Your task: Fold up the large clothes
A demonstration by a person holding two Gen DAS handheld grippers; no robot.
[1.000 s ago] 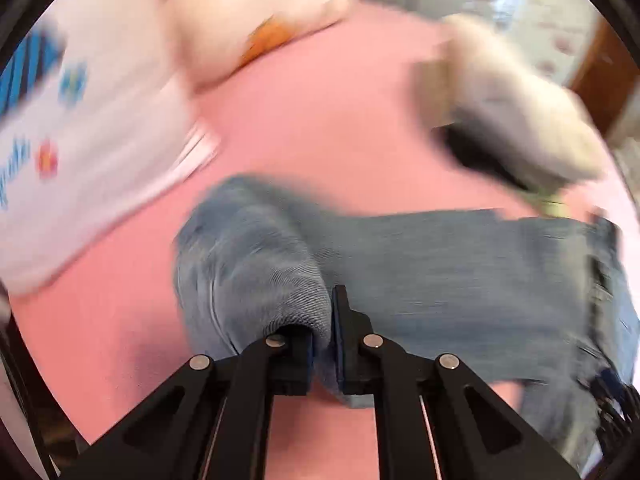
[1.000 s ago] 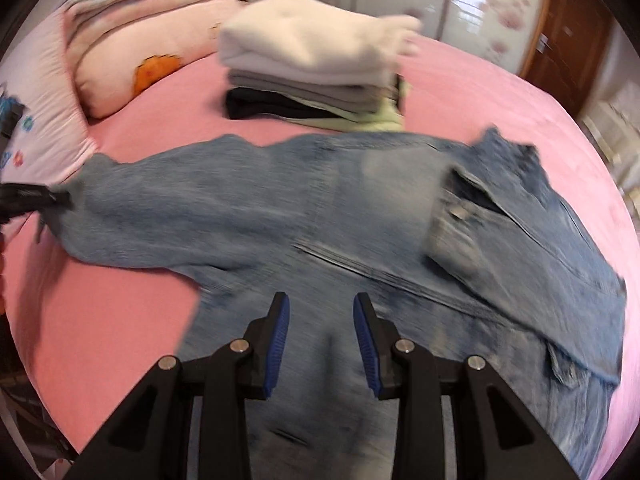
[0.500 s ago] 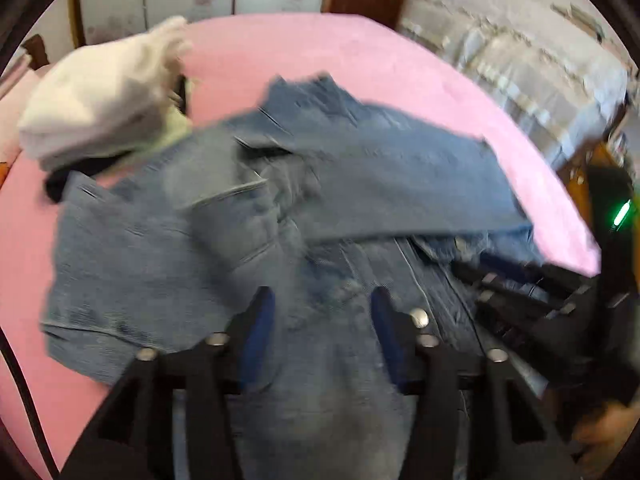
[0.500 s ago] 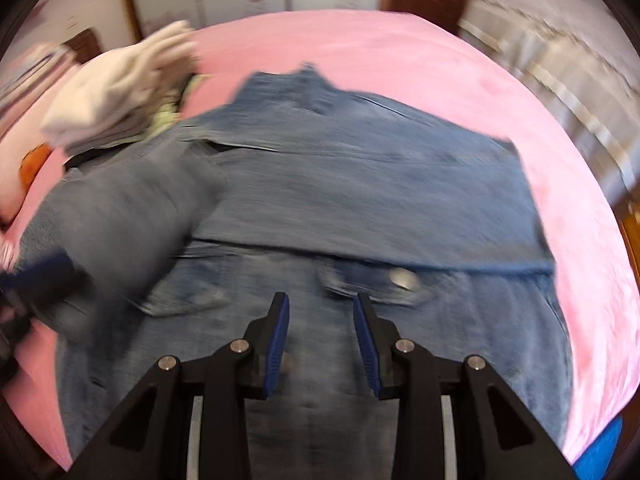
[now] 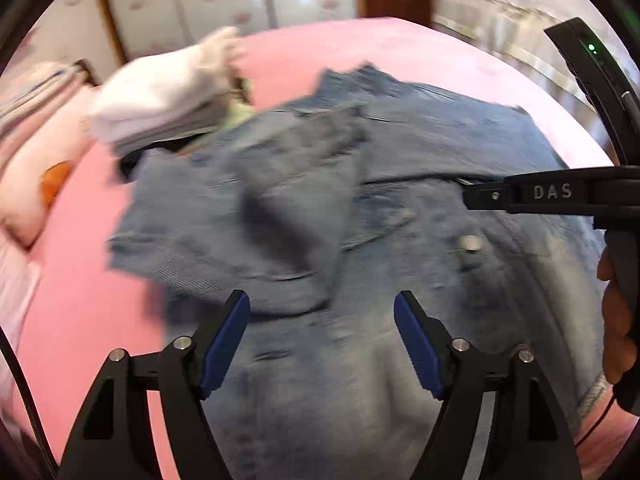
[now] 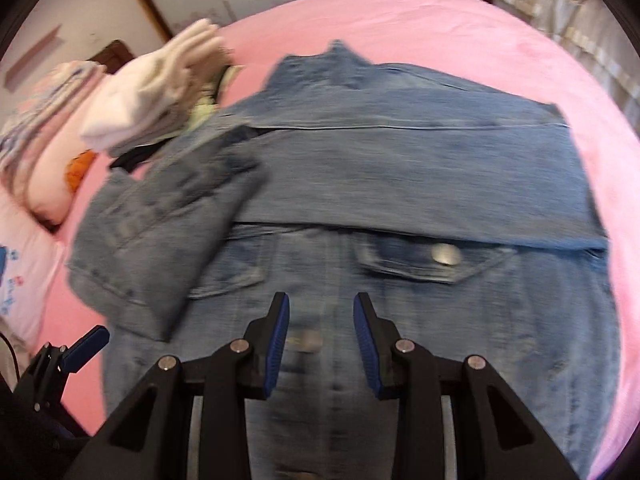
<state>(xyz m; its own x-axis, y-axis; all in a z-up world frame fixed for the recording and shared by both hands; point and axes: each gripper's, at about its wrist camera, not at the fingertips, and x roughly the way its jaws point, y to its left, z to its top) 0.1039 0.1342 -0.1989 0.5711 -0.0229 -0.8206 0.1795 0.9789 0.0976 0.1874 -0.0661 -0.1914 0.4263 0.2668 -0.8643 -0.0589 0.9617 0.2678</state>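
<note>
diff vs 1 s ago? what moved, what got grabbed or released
The left gripper let go of the denim jacket's left sleeve: it was clamped and stretched out to the side, now it lies folded in over the jacket front, jaws wide open. The right gripper stayed open above the jacket. The stack of folded clothes and pink bed are unchanged.

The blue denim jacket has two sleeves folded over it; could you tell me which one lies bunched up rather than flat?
The left sleeve, nearest the folded clothes stack, lies rumpled and angled; the right sleeve lies flat across the chest.
</note>
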